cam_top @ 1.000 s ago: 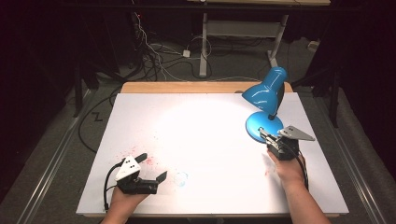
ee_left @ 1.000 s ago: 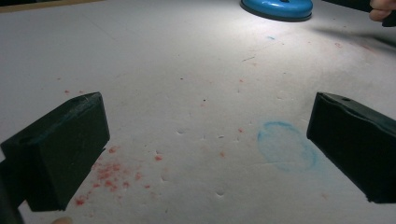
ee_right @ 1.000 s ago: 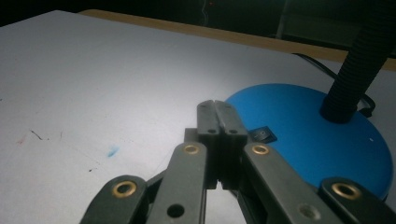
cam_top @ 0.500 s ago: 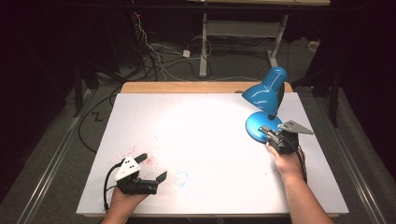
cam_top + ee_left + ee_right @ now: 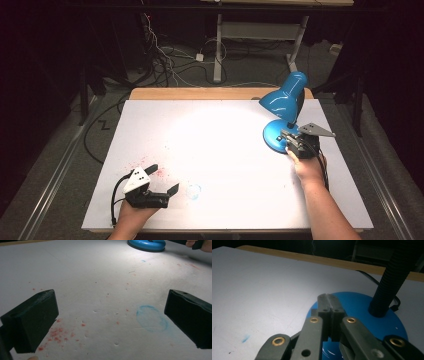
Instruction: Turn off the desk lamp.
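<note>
Item: blue desk lamp, far right of the white surface, lit and casting a bright pool toward the middle. Round glossy base, black ribbed neck, domed shade tipped left.

Right tongs: pressed together, tips over the near edge of the base; contact uncertain. Probable step: pressing a switch on the base. Advice: push straight down, gently, so the base does not skid.

Left tongs: spread wide, holding nothing, near front left by red specks and a blue ring stain.
</note>
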The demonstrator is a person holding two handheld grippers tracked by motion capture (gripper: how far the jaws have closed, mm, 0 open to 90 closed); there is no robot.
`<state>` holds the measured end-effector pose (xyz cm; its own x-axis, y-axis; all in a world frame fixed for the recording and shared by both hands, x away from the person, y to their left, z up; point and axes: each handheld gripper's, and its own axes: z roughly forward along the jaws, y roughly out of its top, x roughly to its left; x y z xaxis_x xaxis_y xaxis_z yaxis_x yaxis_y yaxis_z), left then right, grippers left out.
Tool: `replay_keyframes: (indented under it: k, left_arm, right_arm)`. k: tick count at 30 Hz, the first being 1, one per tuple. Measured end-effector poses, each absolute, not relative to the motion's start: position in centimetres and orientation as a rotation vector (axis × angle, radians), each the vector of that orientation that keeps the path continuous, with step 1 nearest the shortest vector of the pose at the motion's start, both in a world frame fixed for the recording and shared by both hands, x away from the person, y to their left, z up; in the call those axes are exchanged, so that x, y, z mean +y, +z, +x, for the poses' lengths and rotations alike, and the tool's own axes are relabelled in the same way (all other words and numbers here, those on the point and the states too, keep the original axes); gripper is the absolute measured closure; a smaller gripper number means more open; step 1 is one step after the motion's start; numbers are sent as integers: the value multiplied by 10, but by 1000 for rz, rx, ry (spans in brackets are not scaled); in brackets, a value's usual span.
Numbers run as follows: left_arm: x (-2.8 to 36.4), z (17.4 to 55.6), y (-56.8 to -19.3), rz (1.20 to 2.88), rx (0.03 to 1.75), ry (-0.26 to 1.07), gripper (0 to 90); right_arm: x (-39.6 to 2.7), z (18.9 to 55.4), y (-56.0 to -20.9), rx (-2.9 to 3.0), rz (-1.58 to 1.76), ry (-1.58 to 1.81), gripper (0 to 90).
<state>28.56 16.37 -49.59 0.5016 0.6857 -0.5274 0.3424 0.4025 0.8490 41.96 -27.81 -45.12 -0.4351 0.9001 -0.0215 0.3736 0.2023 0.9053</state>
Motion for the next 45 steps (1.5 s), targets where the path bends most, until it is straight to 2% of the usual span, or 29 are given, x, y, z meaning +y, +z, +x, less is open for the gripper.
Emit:
replay_keyframes:
  k: [14,45]
  left_arm:
    - [163,285,-496,1199,1079,283,0]
    - [163,285,-496,1203,1079,283,0]
  right_arm:
    - [-279,436,-466,1944,1262,1143,900]
    - [-280,437,-472,1979,1313,1110,900]
